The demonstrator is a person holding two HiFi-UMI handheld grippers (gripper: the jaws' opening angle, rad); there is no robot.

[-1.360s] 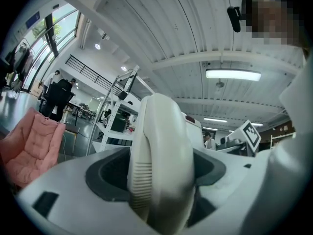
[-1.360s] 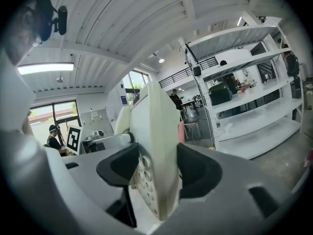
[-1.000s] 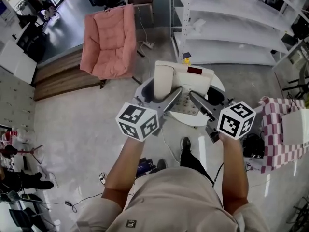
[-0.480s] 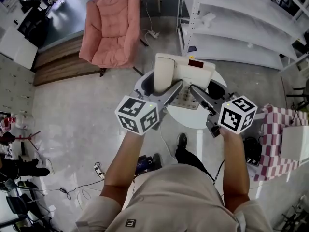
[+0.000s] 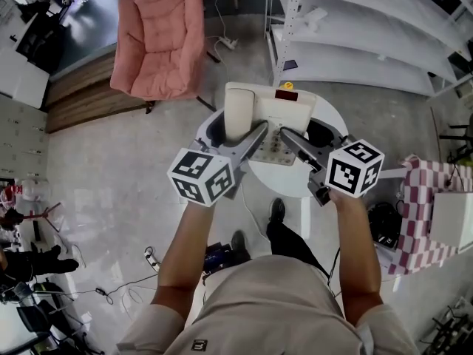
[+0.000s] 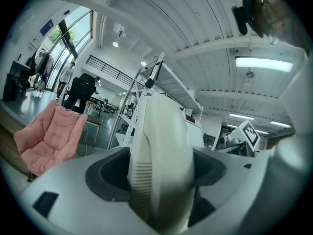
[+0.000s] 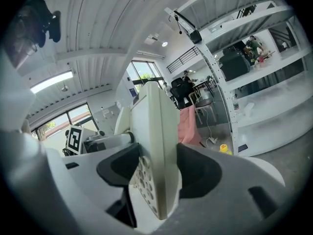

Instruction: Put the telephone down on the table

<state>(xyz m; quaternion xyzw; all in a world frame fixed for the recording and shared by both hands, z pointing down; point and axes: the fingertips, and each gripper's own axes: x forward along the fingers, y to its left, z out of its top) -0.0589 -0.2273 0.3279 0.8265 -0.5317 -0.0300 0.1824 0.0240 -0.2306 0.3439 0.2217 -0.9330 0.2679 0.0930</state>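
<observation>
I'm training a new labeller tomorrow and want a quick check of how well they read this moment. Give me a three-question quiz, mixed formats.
1. True or false: the left gripper is shut on the handset.
2. What does the right gripper clamp? A) the telephone base, at its keypad edge; B) the pink armchair; C) a shelf board.
3. Fill in: beneath the telephone base is a round white ____.

Key: 1 true; 2 A; 3 table.

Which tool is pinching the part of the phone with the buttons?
The right tool: its jaws clamp the keypad base by its edge. The left tool grips the smooth handset instead.
</observation>
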